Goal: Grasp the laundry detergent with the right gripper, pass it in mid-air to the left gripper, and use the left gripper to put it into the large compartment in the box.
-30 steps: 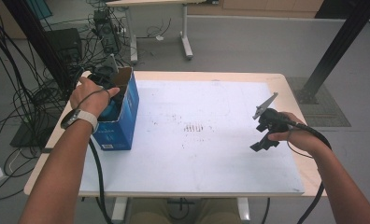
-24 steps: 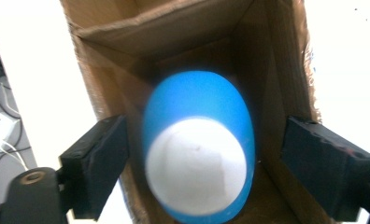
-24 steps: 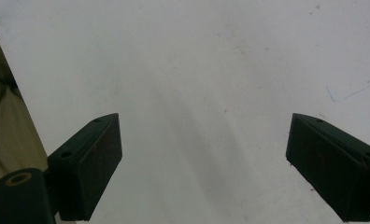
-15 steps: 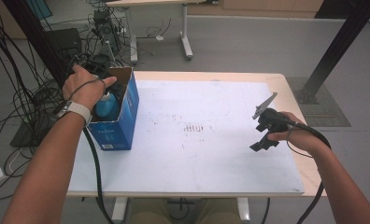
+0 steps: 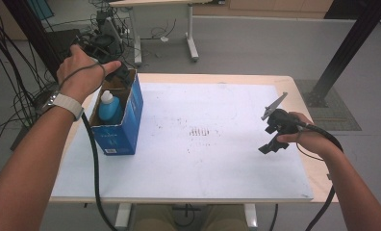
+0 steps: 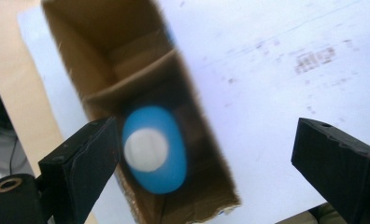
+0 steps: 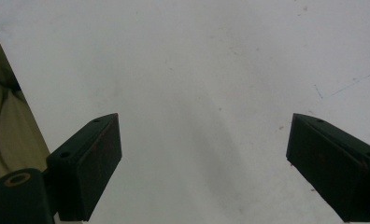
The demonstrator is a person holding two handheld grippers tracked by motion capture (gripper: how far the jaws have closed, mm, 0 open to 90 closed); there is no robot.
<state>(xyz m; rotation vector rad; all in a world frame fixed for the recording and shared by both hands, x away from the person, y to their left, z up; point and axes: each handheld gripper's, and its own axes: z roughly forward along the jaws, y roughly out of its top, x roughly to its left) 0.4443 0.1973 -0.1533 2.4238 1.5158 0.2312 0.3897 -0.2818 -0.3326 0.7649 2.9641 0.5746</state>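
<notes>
The right tool (image 5: 271,137) hangs over the white sheet (image 5: 217,144) on the desk (image 5: 294,86), well apart from the blue box (image 5: 123,130), jaws spread with nothing between them. The blue bottle (image 5: 109,107) with its white cap stands upright inside the box, at its near end. Above the box's far end, the left tool (image 5: 119,74) has just been opening its jaws; they stand wide and empty above the bottle.

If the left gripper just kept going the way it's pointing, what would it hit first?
Probably the blue bottle standing in the open cardboard box. The left gripper, jaws open, looks straight down on its white cap, though depth is unclear.
</notes>
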